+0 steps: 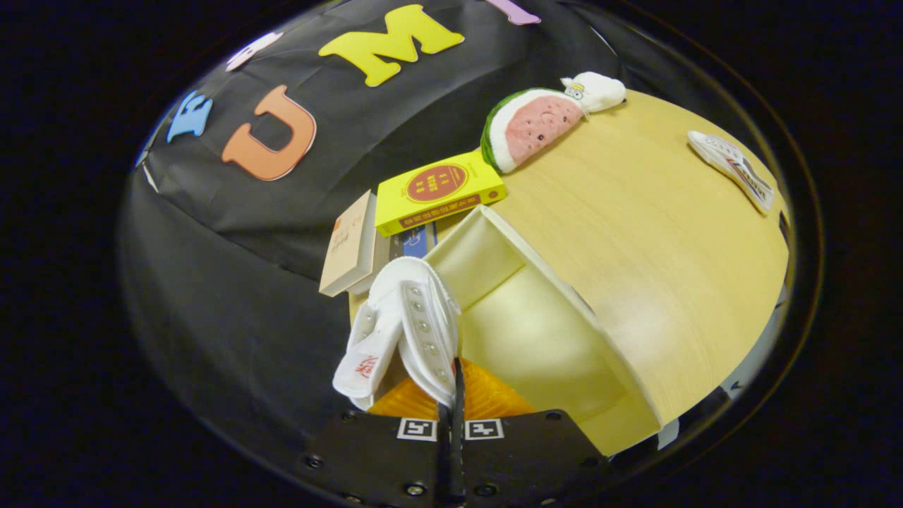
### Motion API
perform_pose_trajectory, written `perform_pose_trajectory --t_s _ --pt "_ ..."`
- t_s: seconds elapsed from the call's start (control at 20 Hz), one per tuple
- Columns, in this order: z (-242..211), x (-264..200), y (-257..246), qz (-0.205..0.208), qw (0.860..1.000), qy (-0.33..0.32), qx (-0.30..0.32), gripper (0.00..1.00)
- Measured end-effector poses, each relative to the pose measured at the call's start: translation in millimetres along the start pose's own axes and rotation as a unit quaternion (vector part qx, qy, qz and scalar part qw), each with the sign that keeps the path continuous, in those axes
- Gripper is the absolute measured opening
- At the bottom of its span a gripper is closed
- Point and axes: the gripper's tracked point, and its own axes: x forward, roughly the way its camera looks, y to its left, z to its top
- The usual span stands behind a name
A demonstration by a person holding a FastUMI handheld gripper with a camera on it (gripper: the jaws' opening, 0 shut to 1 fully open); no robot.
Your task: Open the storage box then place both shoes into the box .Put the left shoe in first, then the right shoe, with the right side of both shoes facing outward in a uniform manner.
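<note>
My gripper [456,381] is shut on a white shoe [405,321], its fingers pinching the shoe's upper edge beside the eyelets. The shoe hangs toe away from me, its tongue flopped out, over the left end of the open pale-yellow storage box [557,339]. The box lies just ahead and to the right of the fingers, its inside bare. The second white shoe [734,169] lies on its side far off on the right part of the wooden table [670,233].
Beyond the box stand a yellow book [437,190], a tan book [349,247] and a blue one under them. A watermelon-slice plush [532,127] and a small white plush [596,90] lie at the table's back. The black cloth wall hangs to the left.
</note>
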Motion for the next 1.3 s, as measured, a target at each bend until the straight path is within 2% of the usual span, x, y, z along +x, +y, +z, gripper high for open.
perform_pose_trajectory --t_s 0.4,0.65,0.7,0.75,0.95,1.1,1.3 --pt "-24.3 8.3 -0.9 -0.005 0.999 -0.036 -0.030 0.00" --pt "-43.6 30.2 -8.8 -0.025 0.997 -0.014 -0.077 0.00" --pt "-43.8 38.5 -8.0 -0.021 0.996 -0.013 -0.086 0.04" --pt "-46.3 28.5 -0.7 -0.012 0.995 -0.008 -0.097 0.18" --pt "-51.1 15.8 13.8 0.008 0.990 0.002 -0.140 0.88" --pt "-37.2 -1.9 19.4 0.021 0.985 -0.017 -0.170 0.89" --pt "-12.3 -42.1 22.0 0.043 0.971 -0.064 -0.227 0.89"
